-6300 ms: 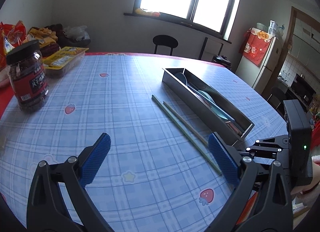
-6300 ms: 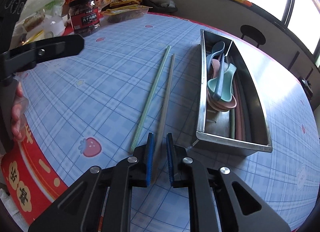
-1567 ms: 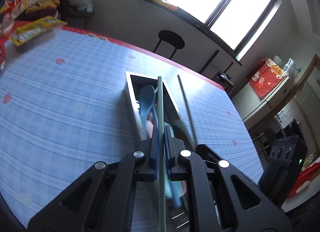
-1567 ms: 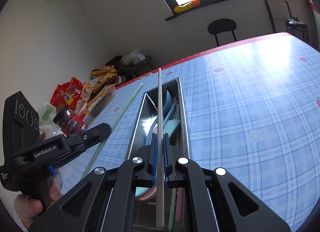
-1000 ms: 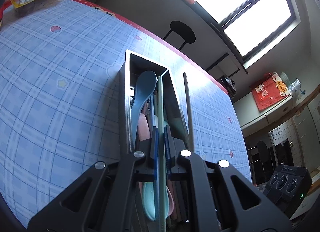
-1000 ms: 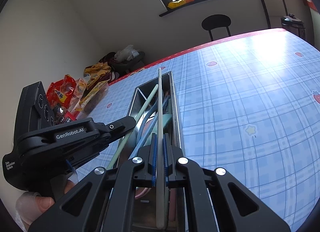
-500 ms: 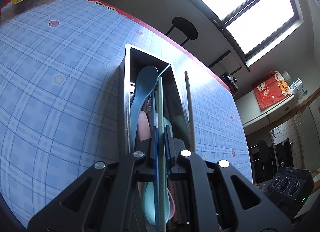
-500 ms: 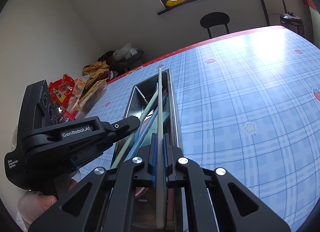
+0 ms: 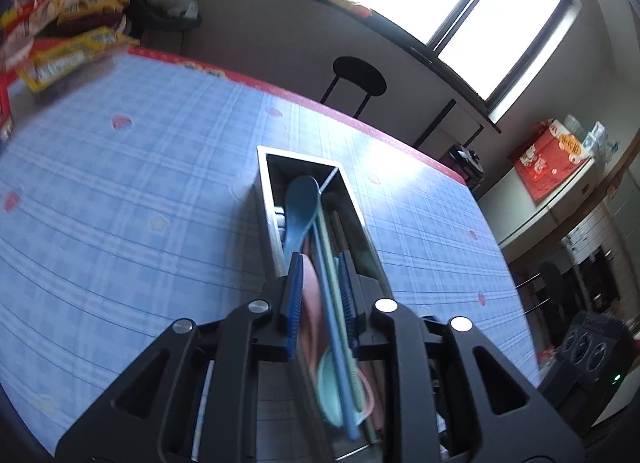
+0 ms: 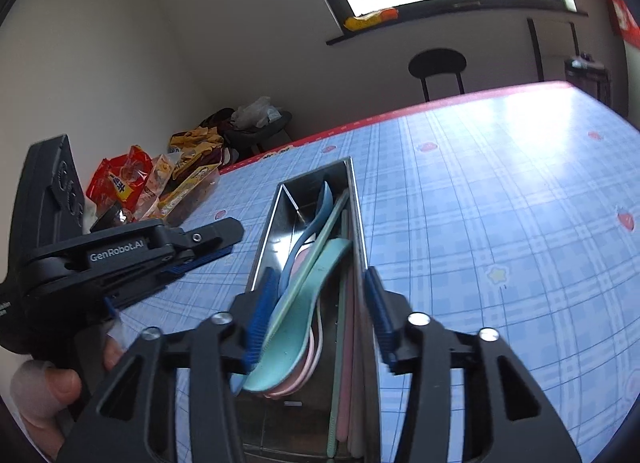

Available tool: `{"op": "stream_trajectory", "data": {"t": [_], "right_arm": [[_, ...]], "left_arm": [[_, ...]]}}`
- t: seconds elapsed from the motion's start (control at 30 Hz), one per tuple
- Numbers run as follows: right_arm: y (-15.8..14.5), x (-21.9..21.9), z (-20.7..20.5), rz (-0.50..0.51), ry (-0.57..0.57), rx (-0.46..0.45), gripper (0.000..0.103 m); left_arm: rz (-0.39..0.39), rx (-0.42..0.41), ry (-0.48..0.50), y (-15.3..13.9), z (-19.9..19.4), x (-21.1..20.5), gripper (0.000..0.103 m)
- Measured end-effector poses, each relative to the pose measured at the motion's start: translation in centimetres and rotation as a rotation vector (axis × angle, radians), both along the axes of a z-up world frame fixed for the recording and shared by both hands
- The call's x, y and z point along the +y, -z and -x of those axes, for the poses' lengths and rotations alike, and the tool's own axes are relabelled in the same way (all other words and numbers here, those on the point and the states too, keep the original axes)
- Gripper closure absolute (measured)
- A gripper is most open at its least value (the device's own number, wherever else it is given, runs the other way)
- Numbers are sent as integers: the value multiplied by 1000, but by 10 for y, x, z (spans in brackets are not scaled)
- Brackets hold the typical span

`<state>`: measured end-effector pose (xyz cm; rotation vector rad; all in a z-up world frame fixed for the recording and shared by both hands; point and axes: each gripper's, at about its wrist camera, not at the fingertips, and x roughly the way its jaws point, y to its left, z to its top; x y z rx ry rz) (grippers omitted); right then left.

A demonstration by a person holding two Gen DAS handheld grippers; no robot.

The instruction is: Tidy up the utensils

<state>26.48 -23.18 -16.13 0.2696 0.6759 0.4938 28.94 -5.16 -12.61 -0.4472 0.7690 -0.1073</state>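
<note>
While both of your grippers hang over the steel utensil tray (image 10: 356, 199), neither one grips anything. Your left gripper (image 9: 320, 295) has just been opening and now stands at a narrow gap; the green chopstick (image 9: 334, 263) and a blue chopstick (image 9: 326, 291) run through that gap, and the blue pads (image 9: 294, 295) stand clear of both. Your right gripper (image 10: 316, 315) has just been opening too and now stands moderately wide, its pads either side of the tray's near end with no utensil pressed between them.

The tray lies lengthwise on the blue checked tablecloth (image 10: 500, 203). Inside it, a dark blue spoon (image 9: 300, 207) rests with its bowl toward the far end, and a teal spoon (image 10: 292, 339) sits on pink spoons (image 10: 304, 379) toward the near end. The green chopstick slants across the spoons from the far right corner toward the tray's near left. A beige chopstick (image 10: 354, 363) lies low along the right wall, beside a pink one and another green one.

To the left of the tray, in the right wrist view, your left hand (image 10: 44, 395) holds the left gripper's black handle. Snack packets (image 10: 132, 183) lie beyond the tray's far left, at the table edge. A black stool (image 10: 438, 63) stands beyond the table, under the window.
</note>
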Motion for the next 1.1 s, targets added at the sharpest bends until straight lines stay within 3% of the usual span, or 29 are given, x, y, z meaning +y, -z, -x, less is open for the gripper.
{"op": "stream_trajectory", "data": {"t": [0.07, 0.13, 0.27, 0.4, 0.43, 0.5, 0.73, 0.87, 1.1], "right_arm": [[-6, 4, 6, 35, 10, -39, 31], [-11, 7, 11, 63, 15, -70, 22], [-18, 12, 22, 128, 39, -136, 8], [-29, 15, 29, 182, 55, -176, 6], [-33, 15, 31, 189, 62, -189, 6], [-44, 16, 38, 204, 83, -223, 6], [-97, 24, 71, 285, 130, -335, 6], [-124, 26, 95, 320, 139, -402, 6], [-149, 30, 129, 351, 130, -419, 6]], "left_arm": [[-65, -26, -7, -9, 9, 6, 70], [-113, -50, -19, -18, 19, 12, 58], [-188, -90, -35, -32, 42, 28, 48], [-289, -141, -48, -48, 69, 40, 38], [-310, -159, -51, -54, 78, 44, 22], [-332, -210, -53, -67, 97, 52, 10], [-498, -318, -59, -114, 149, 59, 6], [-541, -368, -74, -130, 172, 60, 6], [-589, -421, -79, -141, 204, 55, 6]]}}
